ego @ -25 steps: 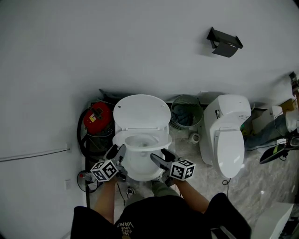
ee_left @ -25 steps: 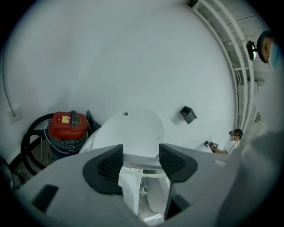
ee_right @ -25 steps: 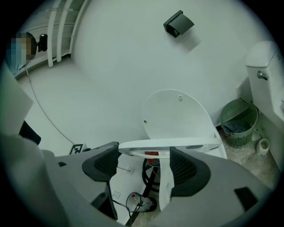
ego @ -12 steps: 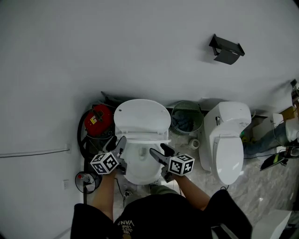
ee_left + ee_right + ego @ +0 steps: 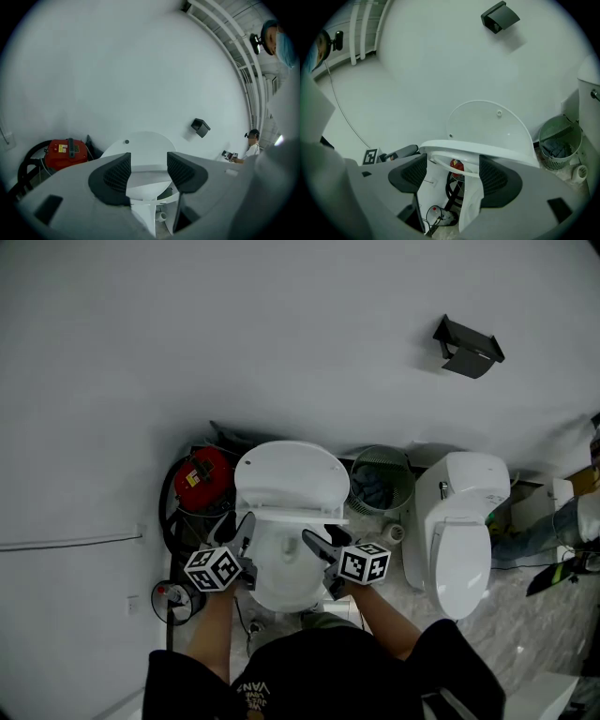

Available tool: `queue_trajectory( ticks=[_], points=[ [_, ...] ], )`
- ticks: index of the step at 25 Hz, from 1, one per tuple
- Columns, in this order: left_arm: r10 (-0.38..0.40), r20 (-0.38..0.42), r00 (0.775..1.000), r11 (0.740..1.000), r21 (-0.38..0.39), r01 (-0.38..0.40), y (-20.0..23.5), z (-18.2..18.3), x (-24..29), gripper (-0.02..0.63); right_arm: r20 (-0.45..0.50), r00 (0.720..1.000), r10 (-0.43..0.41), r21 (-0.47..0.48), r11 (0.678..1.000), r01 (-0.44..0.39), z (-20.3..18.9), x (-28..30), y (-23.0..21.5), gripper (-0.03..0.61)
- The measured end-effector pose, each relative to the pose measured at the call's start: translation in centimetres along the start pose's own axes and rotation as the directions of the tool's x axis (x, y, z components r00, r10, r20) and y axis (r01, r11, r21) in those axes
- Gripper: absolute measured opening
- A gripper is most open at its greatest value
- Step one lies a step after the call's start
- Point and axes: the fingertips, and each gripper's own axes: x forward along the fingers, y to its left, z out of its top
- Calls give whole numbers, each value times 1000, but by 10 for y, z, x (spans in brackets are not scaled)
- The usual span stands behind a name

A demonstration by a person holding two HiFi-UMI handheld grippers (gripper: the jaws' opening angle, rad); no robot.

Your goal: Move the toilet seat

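A white toilet stands against the wall with its lid [image 5: 291,474] upright. Its seat [image 5: 291,513] is tilted up off the bowl [image 5: 281,582] and shows nearly edge-on. My left gripper [image 5: 236,529] is at the seat's left side, my right gripper [image 5: 317,542] at its right side. In the right gripper view the raised seat [image 5: 487,151] runs across just above the open jaws of the right gripper [image 5: 452,171], with no pad pressing on it. In the left gripper view the seat [image 5: 149,177] lies between and beyond the jaws of the left gripper [image 5: 149,171], which are closing slightly.
A red canister with a black hose [image 5: 199,474] stands left of the toilet. A wire waste basket [image 5: 380,479] and a second white toilet [image 5: 464,531] are on the right. A small round device [image 5: 169,601] lies on the floor. A black fixture [image 5: 469,348] hangs on the wall.
The seat has risen from flat on the bowl to a steep tilt. Both grippers have moved up and forward along the toilet's sides.
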Motion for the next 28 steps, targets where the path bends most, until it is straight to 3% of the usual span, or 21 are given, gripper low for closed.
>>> queue_trajectory(
  ticks=[15,28],
  points=[
    [61,-18,998,997,-41,-62,7,-16,10,232,17,999,36,3,999,-36,57,27,-23,327],
    [65,-50,997,997,-30,-67,1,-28,21,224,58,998,-6,-41,999,8,95,38,-49,321]
  ],
)
